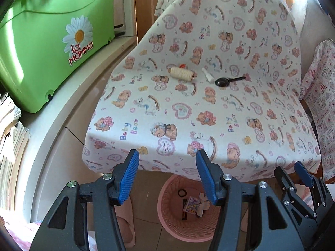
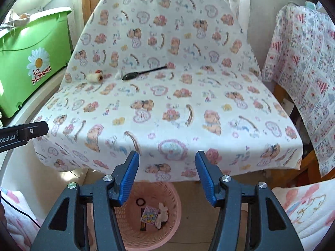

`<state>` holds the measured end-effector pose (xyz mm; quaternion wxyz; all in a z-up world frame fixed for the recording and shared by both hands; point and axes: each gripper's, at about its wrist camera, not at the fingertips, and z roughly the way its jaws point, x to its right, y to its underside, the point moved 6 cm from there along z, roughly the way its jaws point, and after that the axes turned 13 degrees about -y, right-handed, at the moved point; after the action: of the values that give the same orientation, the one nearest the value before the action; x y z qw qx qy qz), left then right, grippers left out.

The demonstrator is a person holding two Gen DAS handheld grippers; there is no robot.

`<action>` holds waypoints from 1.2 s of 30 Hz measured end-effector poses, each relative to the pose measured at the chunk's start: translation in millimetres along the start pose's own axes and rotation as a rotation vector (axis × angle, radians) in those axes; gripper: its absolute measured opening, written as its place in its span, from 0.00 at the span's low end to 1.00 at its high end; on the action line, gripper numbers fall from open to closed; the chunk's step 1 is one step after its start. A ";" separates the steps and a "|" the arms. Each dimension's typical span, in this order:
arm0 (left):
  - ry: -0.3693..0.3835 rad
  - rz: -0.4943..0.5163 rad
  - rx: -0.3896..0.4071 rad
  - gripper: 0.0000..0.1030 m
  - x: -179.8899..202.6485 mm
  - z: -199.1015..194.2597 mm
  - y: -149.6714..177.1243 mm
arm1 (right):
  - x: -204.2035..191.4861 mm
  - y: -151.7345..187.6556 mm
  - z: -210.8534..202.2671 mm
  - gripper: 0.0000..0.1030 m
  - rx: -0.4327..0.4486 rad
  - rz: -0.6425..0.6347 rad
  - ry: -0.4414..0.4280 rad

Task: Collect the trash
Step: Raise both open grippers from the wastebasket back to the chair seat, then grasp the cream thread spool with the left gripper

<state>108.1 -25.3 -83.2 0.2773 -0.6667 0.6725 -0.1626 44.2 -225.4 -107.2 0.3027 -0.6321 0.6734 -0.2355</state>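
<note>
On the table under a bear-print cloth (image 1: 209,125) lie a cream thread spool (image 1: 181,74), a small white piece (image 1: 207,75) and a black spoon (image 1: 228,81). The right wrist view shows the same spool (image 2: 94,77) and spoon (image 2: 142,73). A pink basket (image 1: 167,209) stands on the floor under the table's near edge and holds a colourful wrapper, a black ring and other scraps. My left gripper (image 1: 167,159) hangs open and empty above the basket, short of the table edge. My right gripper (image 2: 167,159) is beside it, also open and empty, over the basket (image 2: 173,213).
A green lidded box (image 1: 52,48) marked with a daisy sits on a ledge at the left, with stacked papers (image 1: 10,136) below it. A chair draped in patterned cloth (image 2: 303,73) stands at the right. A pink slipper (image 1: 125,219) lies on the floor.
</note>
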 end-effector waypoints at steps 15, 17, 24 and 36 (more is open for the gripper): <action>-0.056 -0.002 0.146 0.85 -8.1 -21.3 -56.3 | -5.9 -53.4 -24.2 0.57 0.111 -0.101 -0.051; -0.043 -0.024 0.148 0.85 -13.3 -19.4 -69.8 | -0.5 -67.4 -28.5 0.57 0.119 -0.109 -0.065; -0.056 -0.090 0.084 0.91 -38.0 10.5 -101.6 | 21.0 -82.4 -19.5 0.57 0.043 -0.101 -0.128; 0.058 -0.100 0.078 0.91 -41.5 38.2 -123.9 | 56.5 -115.2 11.3 0.57 -0.009 -0.008 -0.168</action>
<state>228.8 14.2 -34.1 0.2751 -0.6831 0.6392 -0.2215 132.8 -291.2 -40.8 0.3543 -0.6537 0.6440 -0.1798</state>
